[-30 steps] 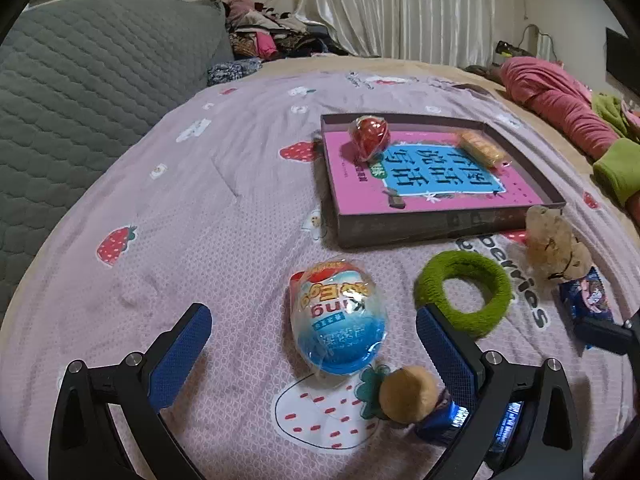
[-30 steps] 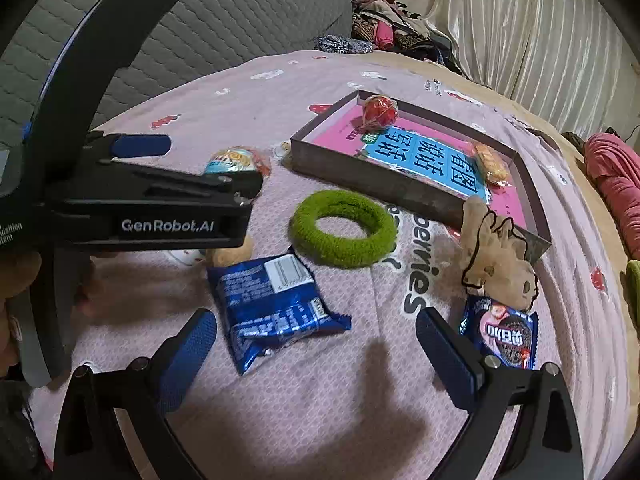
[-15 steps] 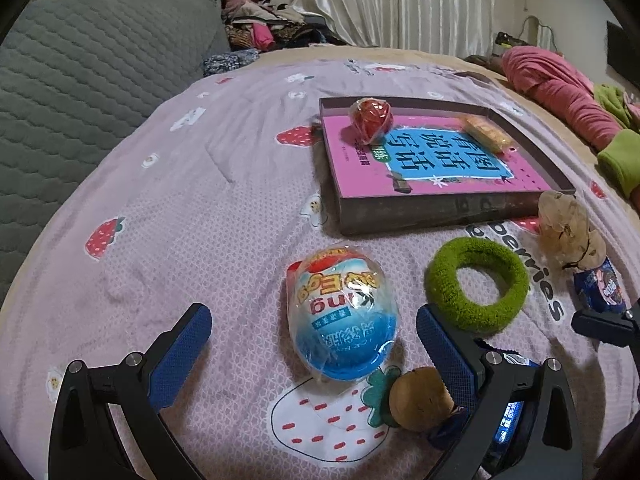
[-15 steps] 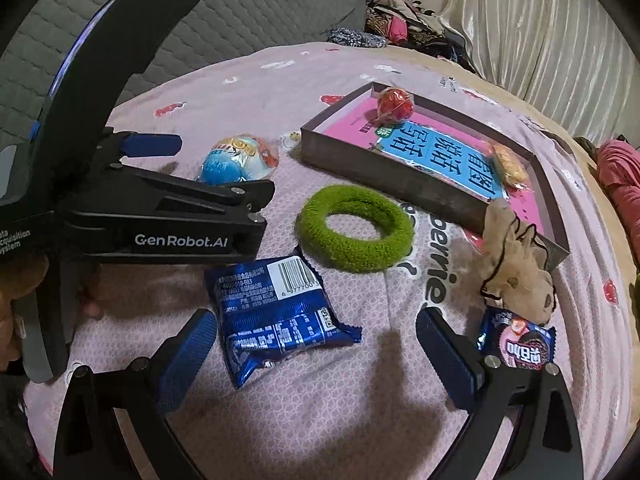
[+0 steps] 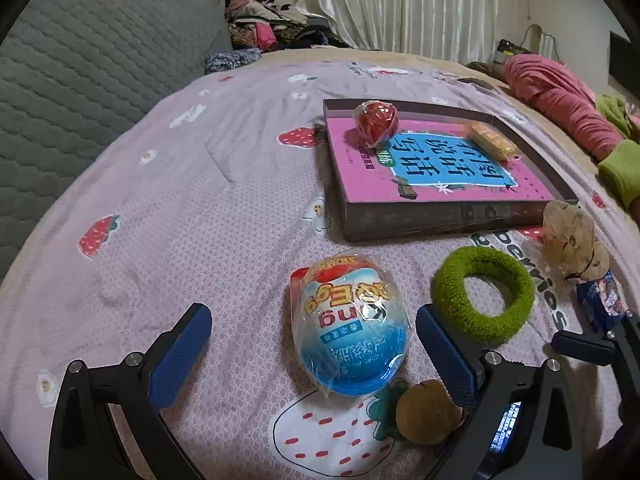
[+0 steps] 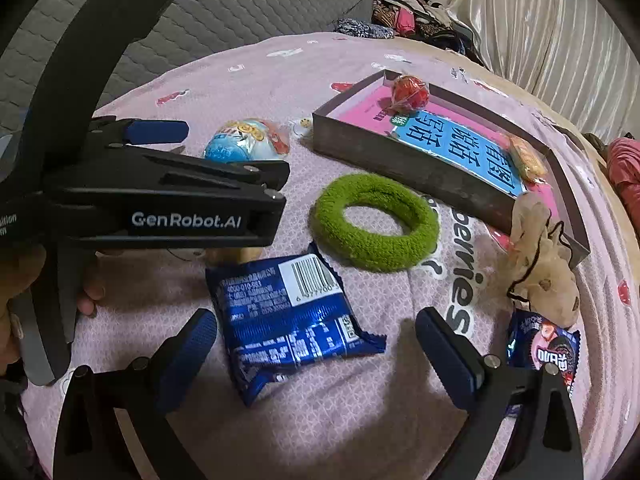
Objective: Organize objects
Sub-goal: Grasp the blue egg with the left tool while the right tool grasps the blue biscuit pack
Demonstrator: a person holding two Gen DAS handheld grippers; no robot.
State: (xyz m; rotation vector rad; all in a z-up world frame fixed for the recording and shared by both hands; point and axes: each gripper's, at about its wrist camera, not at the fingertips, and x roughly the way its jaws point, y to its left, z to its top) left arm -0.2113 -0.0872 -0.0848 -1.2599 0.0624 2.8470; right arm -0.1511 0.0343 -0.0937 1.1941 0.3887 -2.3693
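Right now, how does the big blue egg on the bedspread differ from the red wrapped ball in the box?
The blue egg lies on the bedspread, outside the box; the red ball sits inside it, on the pink book. The blue egg is egg-shaped and printed with lettering; the red ball is round and plain red. The blue egg lies between the open left hand-held gripper fingers; the red ball lies far from them. Both are wrapped in clear plastic.

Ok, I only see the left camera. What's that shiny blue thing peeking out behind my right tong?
Observer: A snack pack, lying flat with its barcode side up.
Kid: Is the other hand grabbing it?
Observer: No. The right tongs are open, and the pack lies between them.
Kid: And the small pack by the toy?
Observer: Its front shows a dark cookie picture, and the toy covers its top edge.
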